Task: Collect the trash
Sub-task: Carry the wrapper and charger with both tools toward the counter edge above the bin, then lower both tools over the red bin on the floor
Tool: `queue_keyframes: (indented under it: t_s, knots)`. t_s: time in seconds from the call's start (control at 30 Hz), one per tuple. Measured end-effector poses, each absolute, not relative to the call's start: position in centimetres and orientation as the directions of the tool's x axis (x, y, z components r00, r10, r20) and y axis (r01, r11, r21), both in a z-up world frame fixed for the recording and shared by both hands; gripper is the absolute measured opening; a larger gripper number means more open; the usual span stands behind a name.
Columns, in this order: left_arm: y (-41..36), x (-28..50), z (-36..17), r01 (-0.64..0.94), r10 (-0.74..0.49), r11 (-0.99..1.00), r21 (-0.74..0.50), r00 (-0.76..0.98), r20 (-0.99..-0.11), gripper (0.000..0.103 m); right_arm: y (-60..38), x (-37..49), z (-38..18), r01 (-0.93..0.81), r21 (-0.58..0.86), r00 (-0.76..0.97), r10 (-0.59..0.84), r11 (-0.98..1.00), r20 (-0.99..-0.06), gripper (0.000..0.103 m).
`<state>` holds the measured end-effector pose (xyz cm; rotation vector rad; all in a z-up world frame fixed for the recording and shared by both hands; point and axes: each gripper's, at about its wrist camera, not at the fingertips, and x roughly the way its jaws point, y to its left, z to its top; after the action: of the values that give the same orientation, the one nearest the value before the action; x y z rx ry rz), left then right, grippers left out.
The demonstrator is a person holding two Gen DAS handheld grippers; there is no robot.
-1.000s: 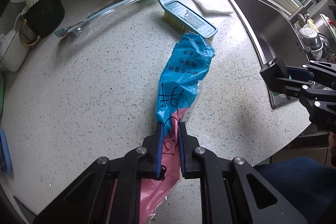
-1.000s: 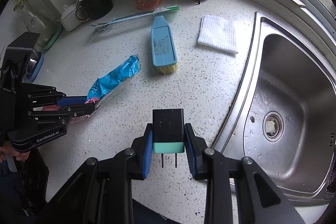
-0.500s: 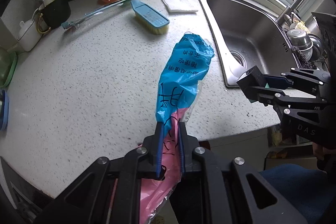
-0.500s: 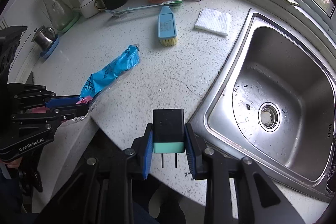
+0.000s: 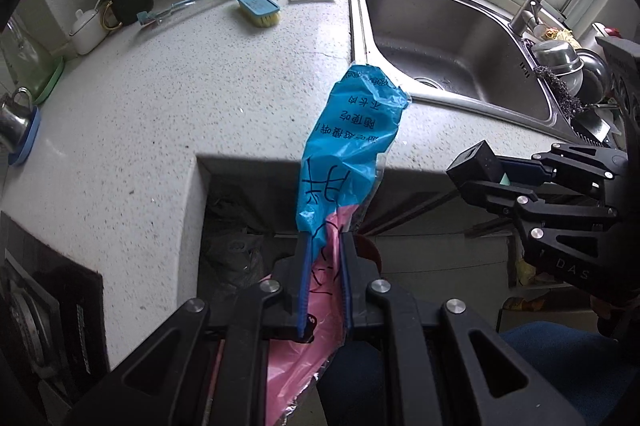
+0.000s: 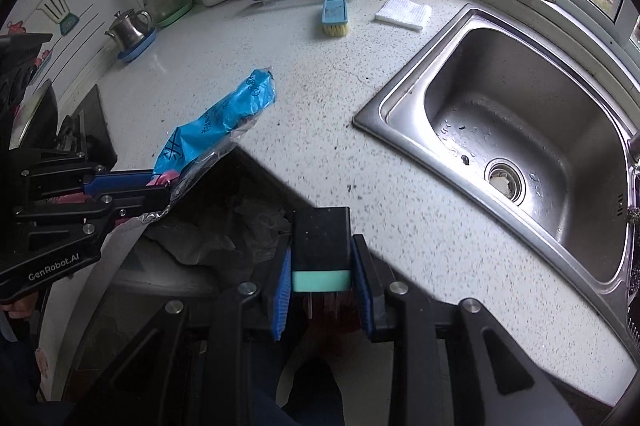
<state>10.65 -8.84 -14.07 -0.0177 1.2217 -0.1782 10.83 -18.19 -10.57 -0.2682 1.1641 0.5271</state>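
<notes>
The left gripper [image 5: 325,278] is clamped on the pink lower end of a blue-and-pink plastic wrapper [image 5: 348,146], which is carried clear of the worktop's [image 5: 168,98] front edge, above a dark bin bag [image 6: 224,226] in the recess below. The right gripper [image 6: 320,290] grips a black-and-mint plug adapter [image 6: 320,246] by its flat sides. The wrapper looks light, limp and slippery — a pinch across a bunched end seems surest; the adapter is rigid and small. Farther back, toward the worktop's rear edge, lie a scrub brush [image 6: 335,14] and a folded cloth [image 6: 404,14].
</notes>
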Motion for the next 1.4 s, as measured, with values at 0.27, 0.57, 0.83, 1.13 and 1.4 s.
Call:
queue_keyframes:
  t_s: [0.27,0.57,0.83,1.13,1.4]
  knots:
    - [-11.1,7.2,-15.6,0.131,-0.141,0.986,-0.108,0.278,-0.95,0.012,-19.2,8.1,-12.0,-0.532,0.095,0.25,0.263,0.842,-0.932,0.026]
    - [-12.2,5.3,-20.0,0.15,-0.132,0.983,-0.109,0.157,-0.979,0.012,-19.1,6.8,-16.2,-0.513,0.145,0.164,0.263,0.846,-0.951,0.026]
    - [-12.7,6.0,-26.2,0.167,-0.149,0.976,-0.139,0.049,-0.988,0.012,-19.4,6.4,-21.2,-0.467,0.167,0.123,0.25,0.868,-0.96,0.026]
    - [-13.6,7.6,-36.9,0.184,-0.161,0.968,-0.17,-0.063,-0.985,0.012,-19.5,7.5,-30.5,-0.429,0.113,0.089,0.166,0.896,-0.982,0.026]
    - [-15.2,9.5,-46.9,0.196,-0.184,0.959,-0.204,-0.114,-0.976,0.012,-20.3,8.7,-39.5,-0.399,0.119,0.048,0.151,0.909,-0.987,0.026]
